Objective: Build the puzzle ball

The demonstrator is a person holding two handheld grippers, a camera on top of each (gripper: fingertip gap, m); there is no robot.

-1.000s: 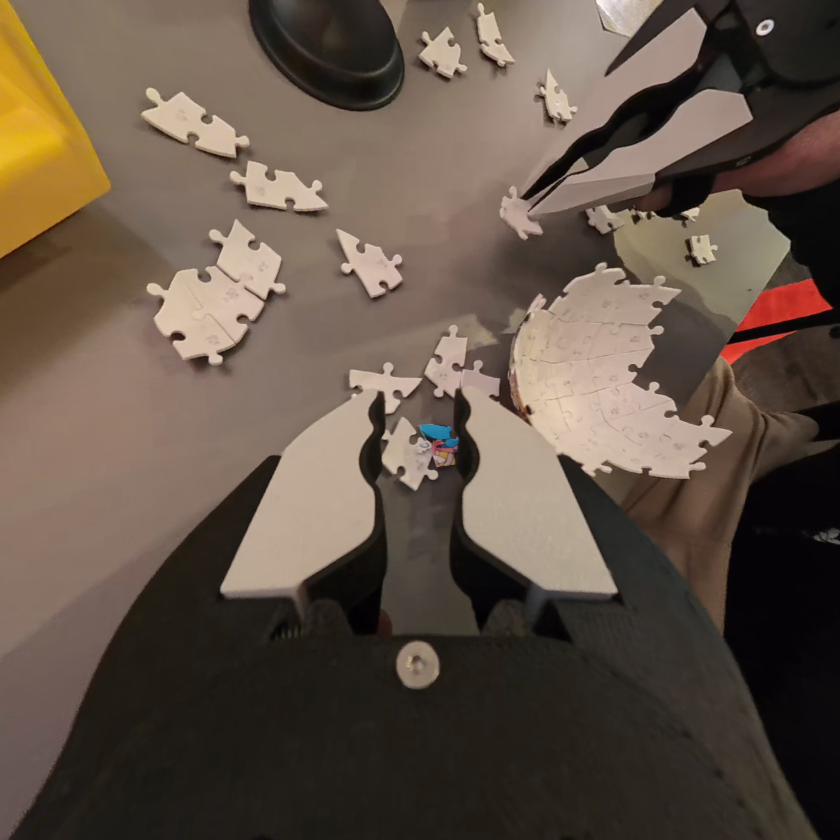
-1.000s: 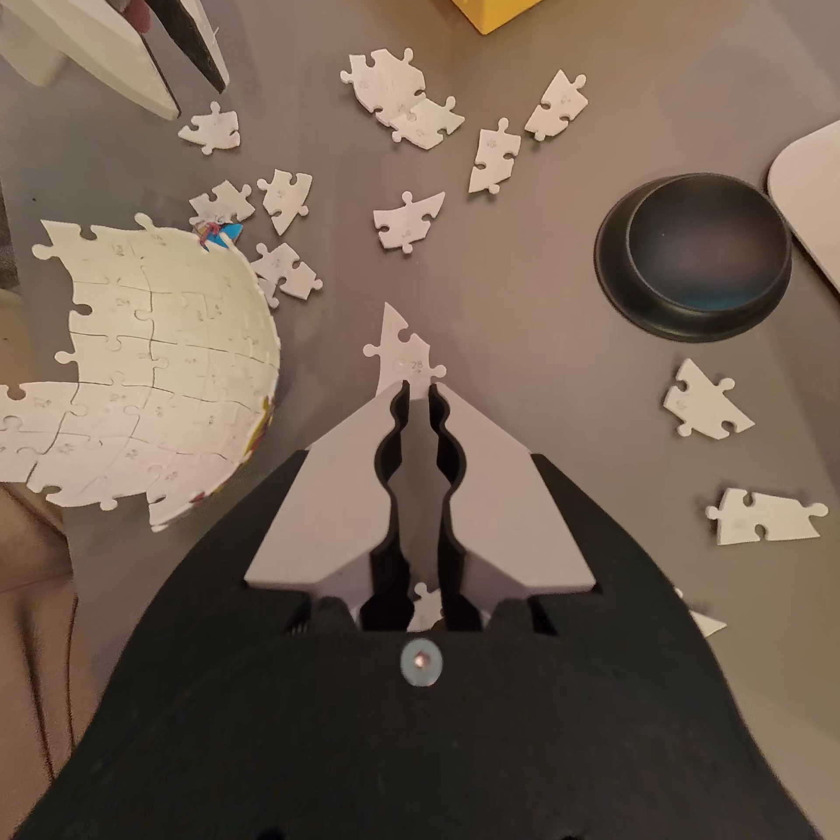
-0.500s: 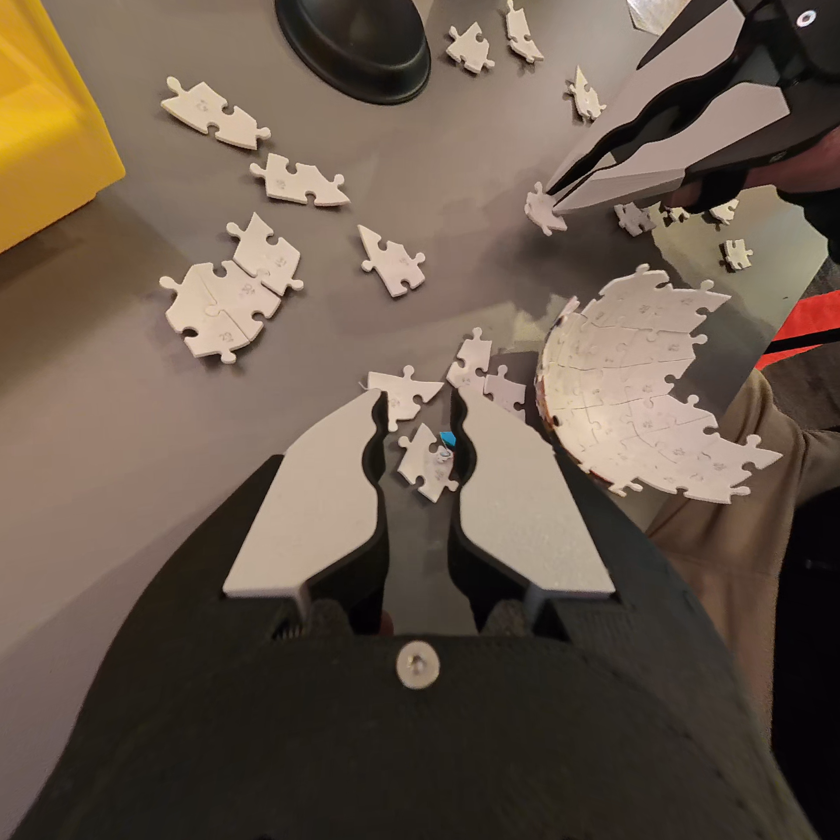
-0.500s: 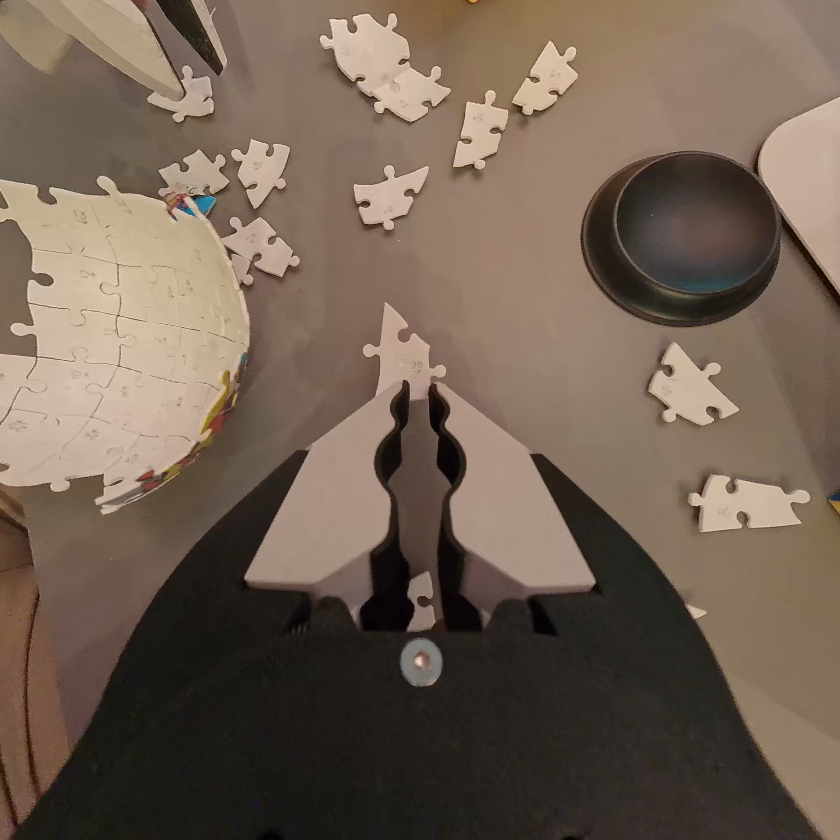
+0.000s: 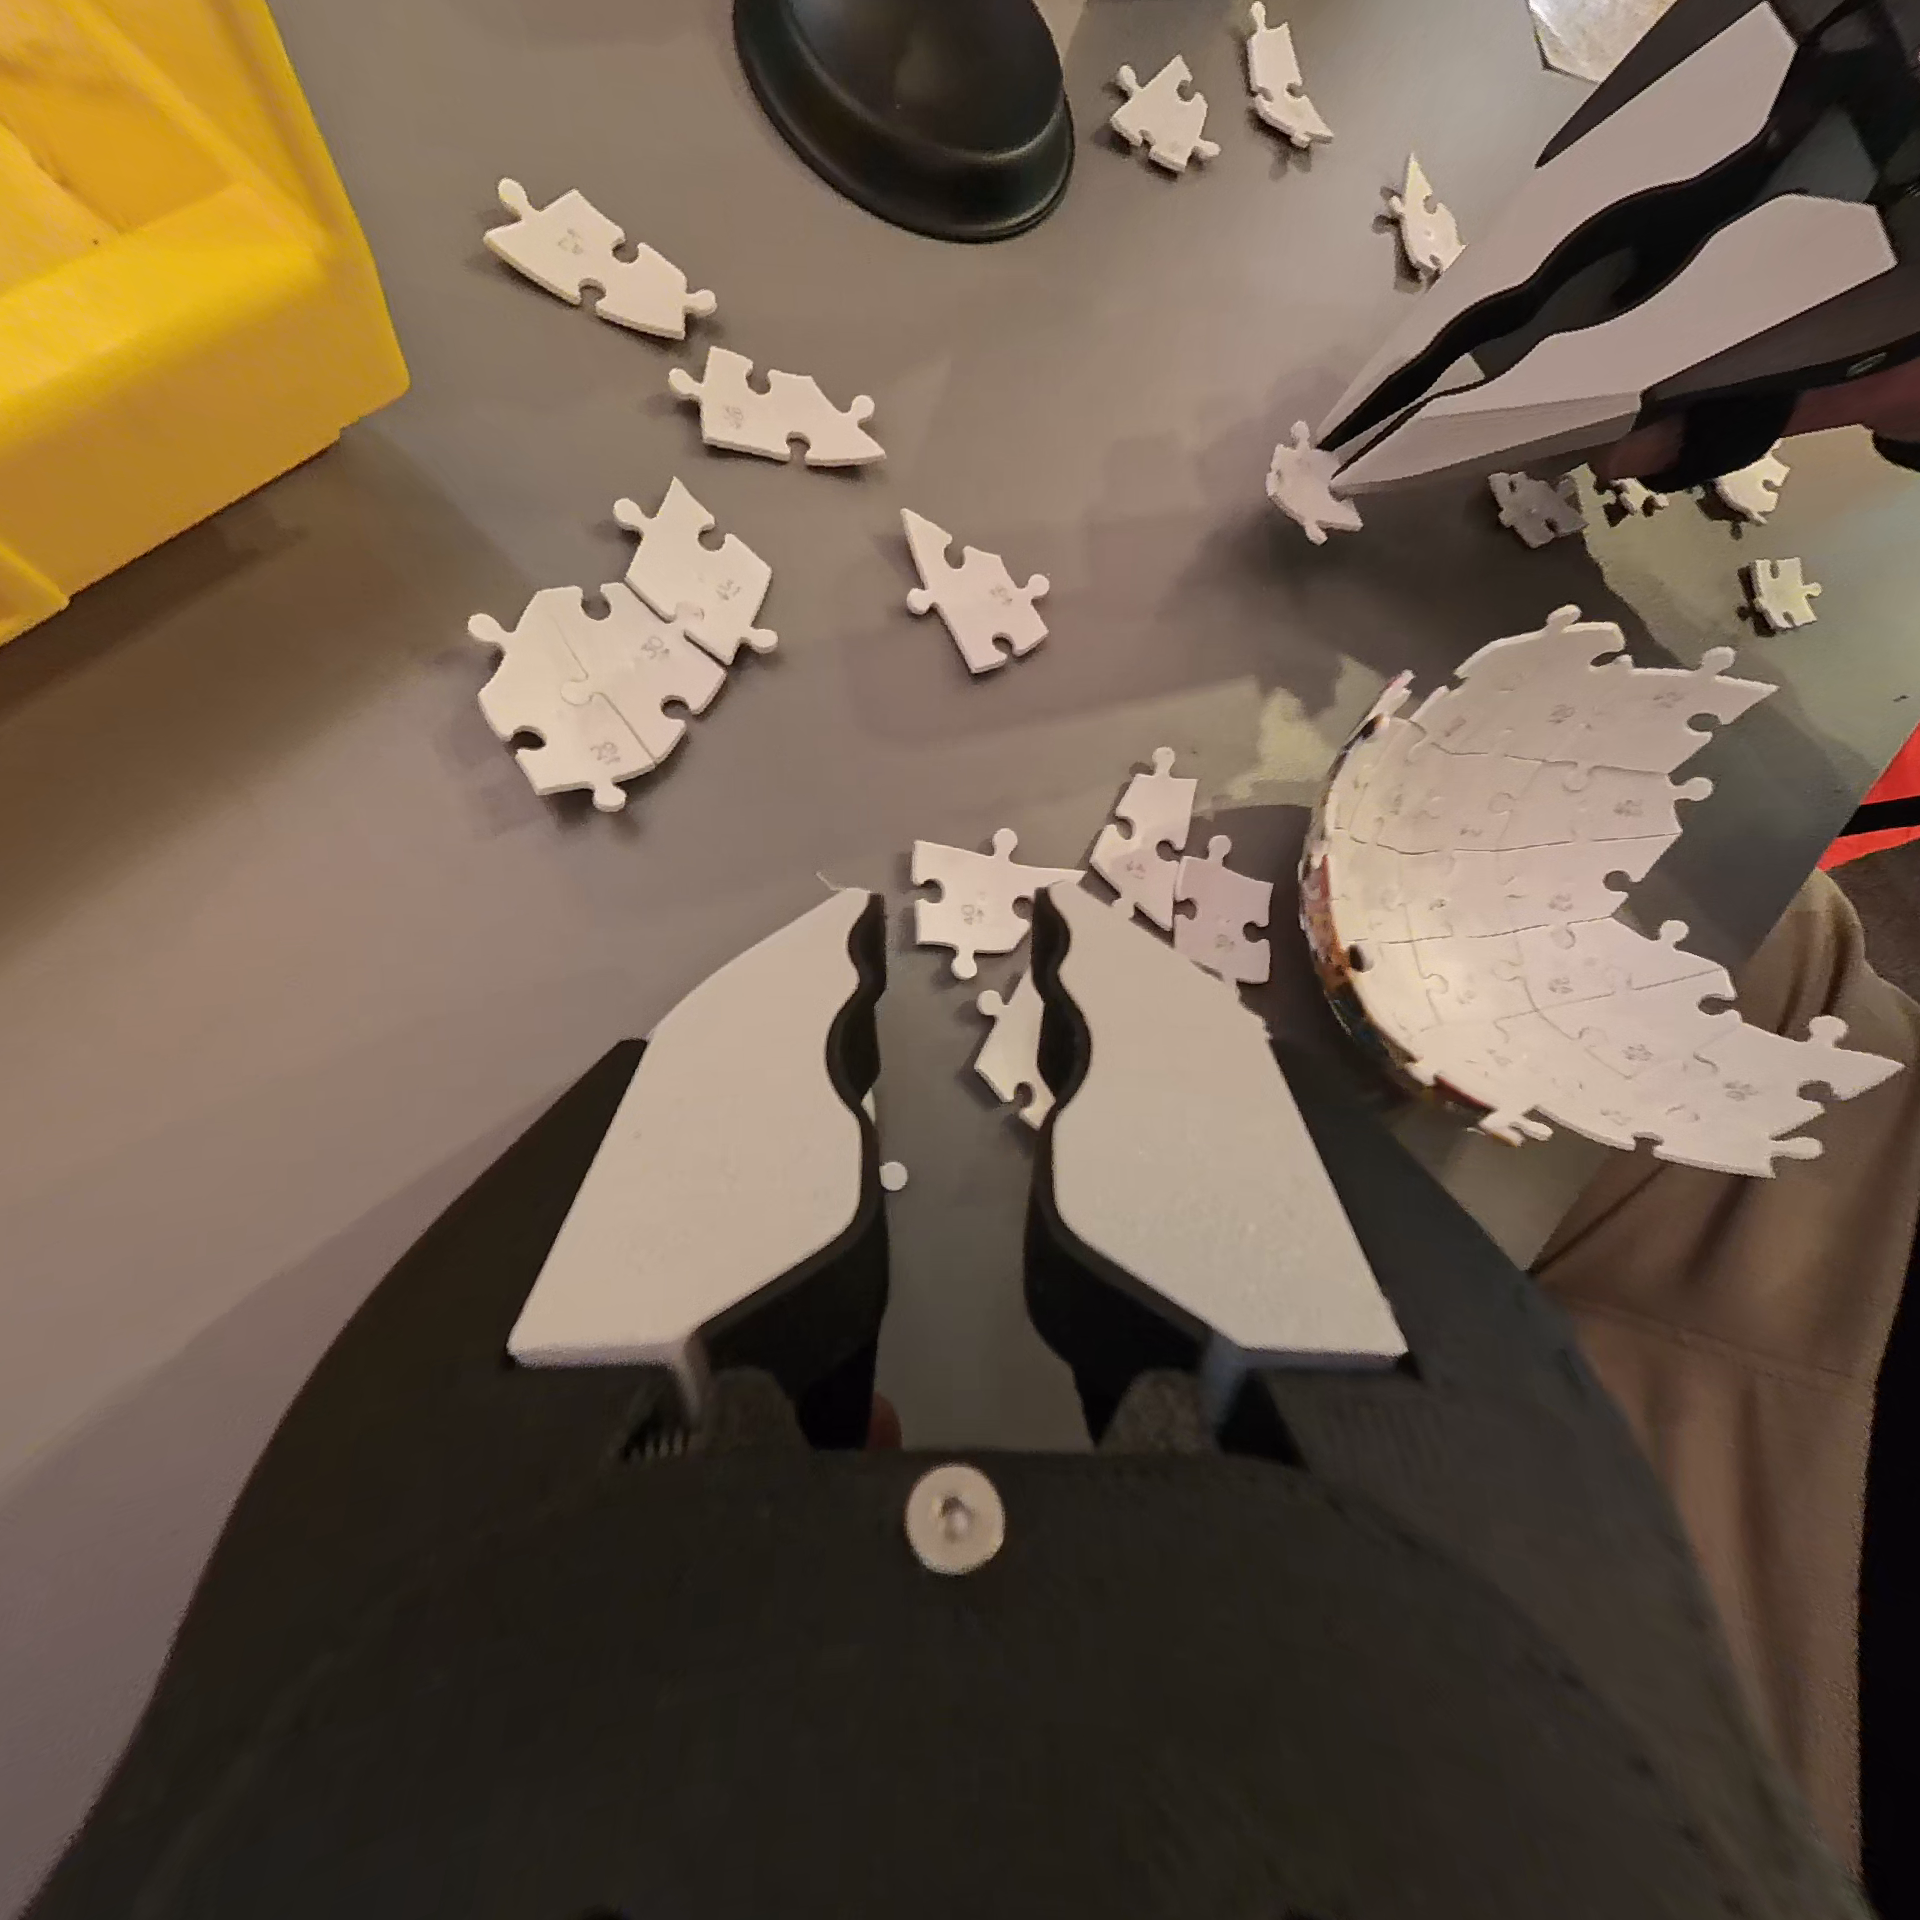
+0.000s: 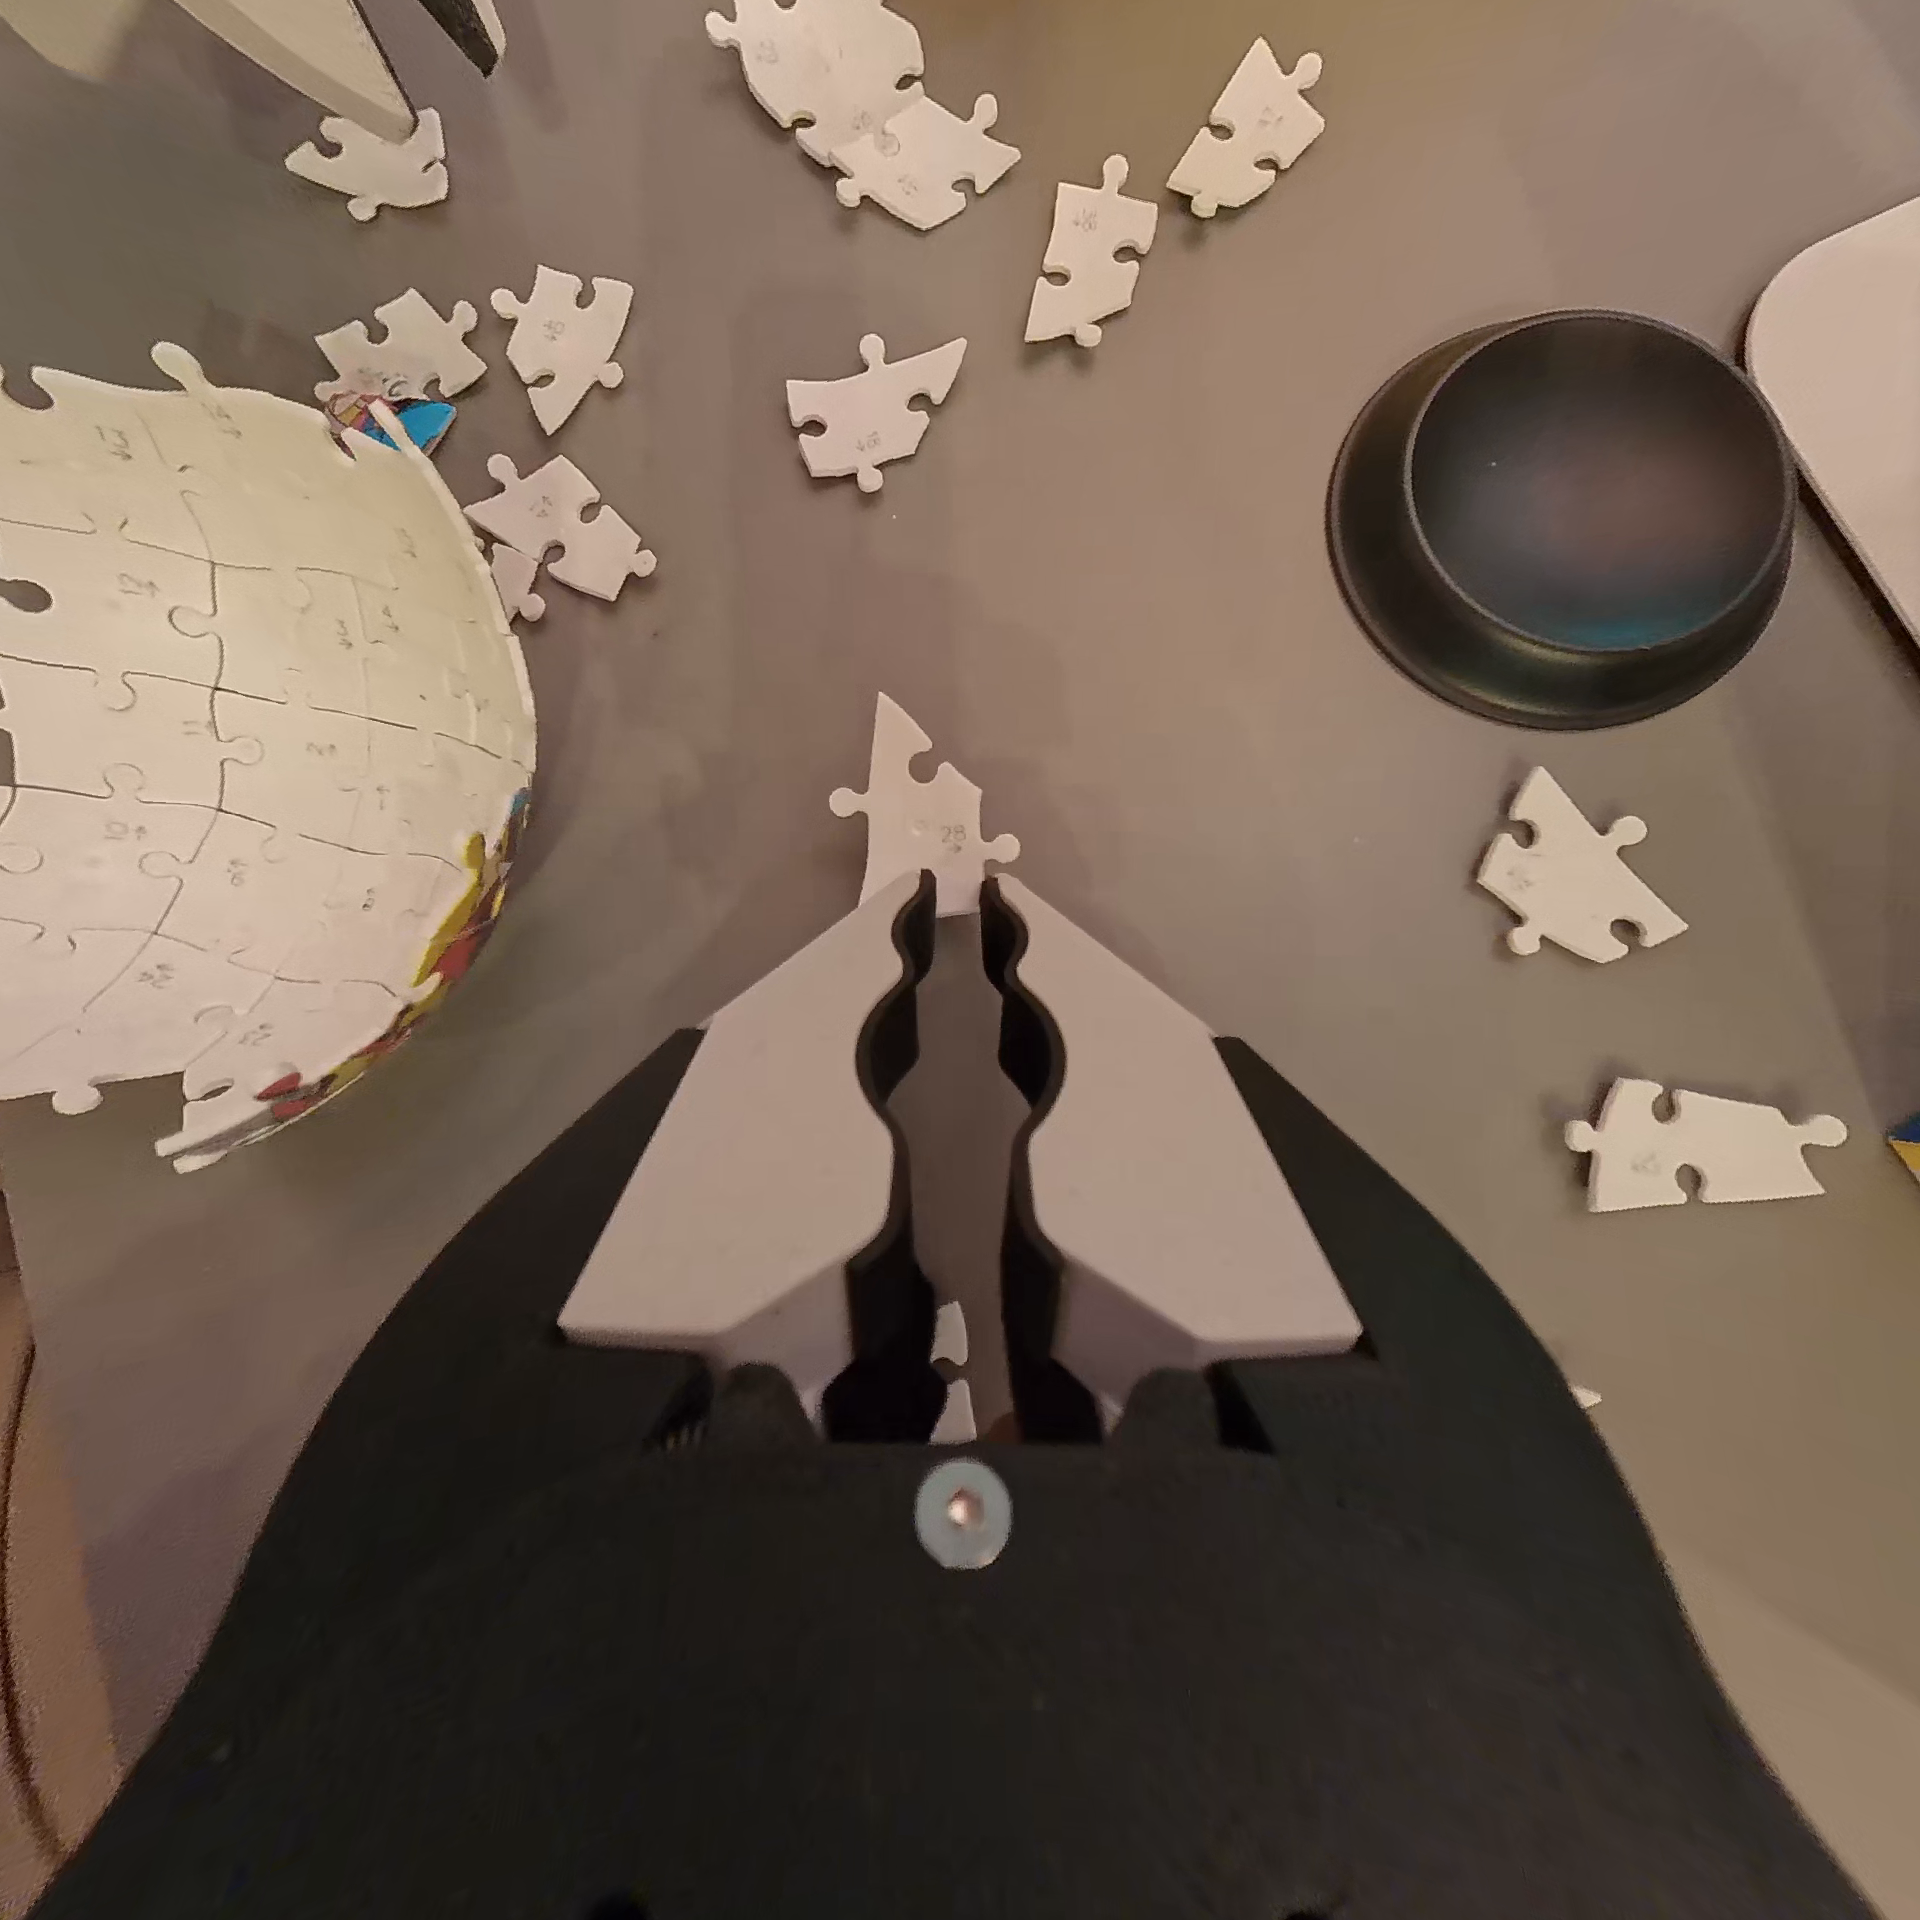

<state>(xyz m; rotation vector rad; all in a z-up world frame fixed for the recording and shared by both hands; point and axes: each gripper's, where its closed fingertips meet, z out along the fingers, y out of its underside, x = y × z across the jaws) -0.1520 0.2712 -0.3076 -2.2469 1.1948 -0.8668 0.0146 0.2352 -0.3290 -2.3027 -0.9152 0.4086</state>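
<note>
The half-built puzzle ball point(image 5: 1538, 904) lies at the table's near edge as an open white shell with a coloured outside; it also shows in the right wrist view point(image 6: 208, 727). My left gripper point(image 5: 956, 914) is open low over the table, with a loose white piece point(image 5: 1008, 1049) between its fingers, partly under the right finger. My right gripper point(image 6: 956, 888) is shut on a pointed white piece point(image 6: 914, 821) and holds it above the table right of the ball; the left wrist view shows it too point(image 5: 1325, 468). Several loose white pieces point(image 5: 977, 592) lie around.
A black round stand point(image 6: 1558, 520) sits on the grey table point(image 6: 1143, 623) beyond the pieces. A yellow bin point(image 5: 156, 260) stands at the far left in the left wrist view. A white flat object point(image 6: 1849, 312) lies at the right edge. A person's tan trouser leg point(image 5: 1714, 1351) is below the table edge. The left gripper's tips are roughly 20 cm from the right gripper's. My right tips are roughly 20 cm from the white flat object point(image 6: 1849, 312).
My left gripper has shifted left, so the loose piece now sits under its right finger and the small coloured piece is hidden. My right gripper has moved slightly, still holding its piece.
</note>
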